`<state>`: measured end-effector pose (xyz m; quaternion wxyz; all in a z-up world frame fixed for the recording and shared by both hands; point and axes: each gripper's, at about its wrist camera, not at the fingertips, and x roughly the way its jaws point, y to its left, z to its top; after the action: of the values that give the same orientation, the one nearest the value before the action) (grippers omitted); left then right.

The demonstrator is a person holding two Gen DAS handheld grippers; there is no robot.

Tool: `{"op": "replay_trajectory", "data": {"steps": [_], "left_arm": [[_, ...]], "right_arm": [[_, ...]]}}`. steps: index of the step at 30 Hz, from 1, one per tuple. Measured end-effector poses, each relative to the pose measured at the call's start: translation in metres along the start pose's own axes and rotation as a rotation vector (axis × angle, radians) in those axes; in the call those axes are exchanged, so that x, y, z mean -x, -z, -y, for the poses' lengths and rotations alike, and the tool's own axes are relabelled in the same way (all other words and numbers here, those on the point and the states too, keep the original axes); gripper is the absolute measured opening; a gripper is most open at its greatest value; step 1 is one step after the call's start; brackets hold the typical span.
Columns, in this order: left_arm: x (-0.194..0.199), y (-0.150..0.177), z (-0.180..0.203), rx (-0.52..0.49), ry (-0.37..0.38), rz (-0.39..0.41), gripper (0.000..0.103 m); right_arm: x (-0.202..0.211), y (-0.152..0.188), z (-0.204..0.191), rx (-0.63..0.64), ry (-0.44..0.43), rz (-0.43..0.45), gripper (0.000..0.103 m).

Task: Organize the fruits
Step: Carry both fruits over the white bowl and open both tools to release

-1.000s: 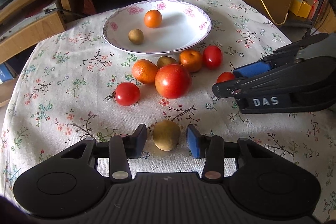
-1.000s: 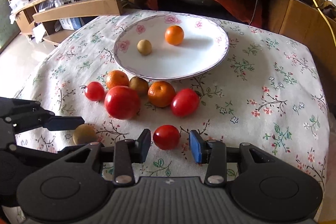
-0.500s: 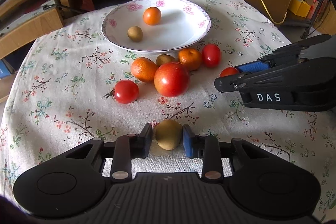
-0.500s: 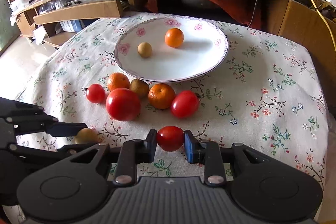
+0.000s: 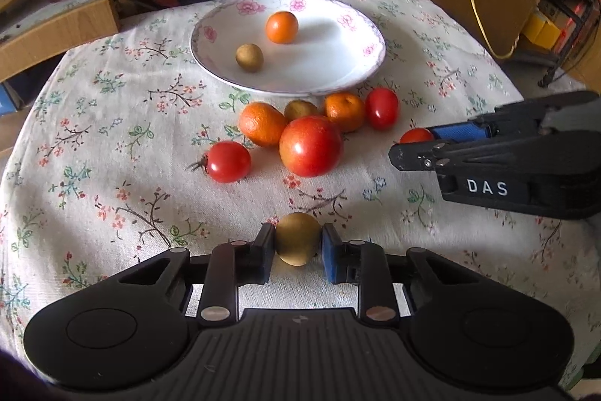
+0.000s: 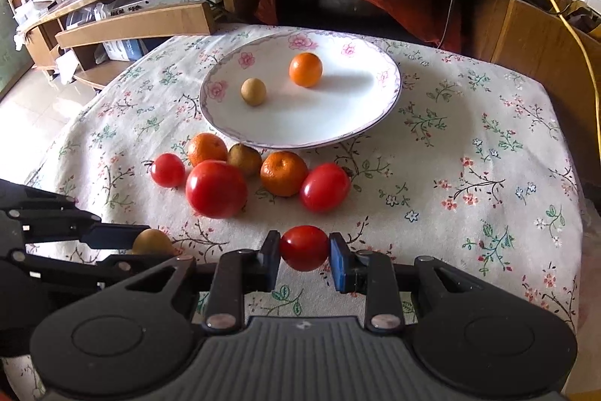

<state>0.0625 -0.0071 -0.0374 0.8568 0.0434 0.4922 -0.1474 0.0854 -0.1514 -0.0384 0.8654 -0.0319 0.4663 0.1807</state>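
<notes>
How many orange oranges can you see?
3. One orange on the plate, inside the plate. Two on the cloth just before the plate: the left orange and the right orange, with a brown fruit between them. None seems hidden.

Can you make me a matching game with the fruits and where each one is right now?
Things:
1. small round orange fruit
2. brown-green kiwi-like fruit
3. small red tomato
4. big red tomato

Places:
A. between the right gripper's pads
B. on the white flowered plate
C. loose on the floral tablecloth
D. between the left gripper's pads

Pairs: 1-B, 2-D, 3-A, 4-C
</notes>
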Motion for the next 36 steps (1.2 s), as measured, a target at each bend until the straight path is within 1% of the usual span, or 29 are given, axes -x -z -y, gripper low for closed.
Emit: {"op": "replay_trajectory", "data": {"steps": [8,11,16,20,24,30,36], "left_arm": [[0.017,-0.029,-0.007,0.053,0.028,0.088,0.034],[0.016,-0.043,-0.009,0.061,0.014,0.109,0.034],[0.007,-0.064,-0.01,0.069,0.012,0.124,0.034],[-0.003,-0.079,-0.011,0.066,0.009,0.126,0.034],[-0.013,-0.087,-0.012,0.065,-0.002,0.118,0.034],[-0.026,-0.091,-0.018,0.08,-0.015,0.097,0.034],[-0.03,-0.094,-0.022,0.097,-0.016,0.09,0.035]], "right_arm": [[0.006,-0.011,0.002,-0.016,-0.008,0.037,0.029],[0.006,-0.021,0.001,-0.014,-0.005,0.052,0.029],[0.004,-0.04,0.002,-0.011,0.0,0.081,0.029],[-0.003,-0.056,0.008,-0.016,0.004,0.093,0.029],[-0.017,-0.067,0.013,-0.011,0.007,0.089,0.029],[-0.034,-0.075,0.018,-0.001,0.0,0.076,0.029],[-0.042,-0.08,0.02,-0.008,-0.013,0.068,0.029]]}}
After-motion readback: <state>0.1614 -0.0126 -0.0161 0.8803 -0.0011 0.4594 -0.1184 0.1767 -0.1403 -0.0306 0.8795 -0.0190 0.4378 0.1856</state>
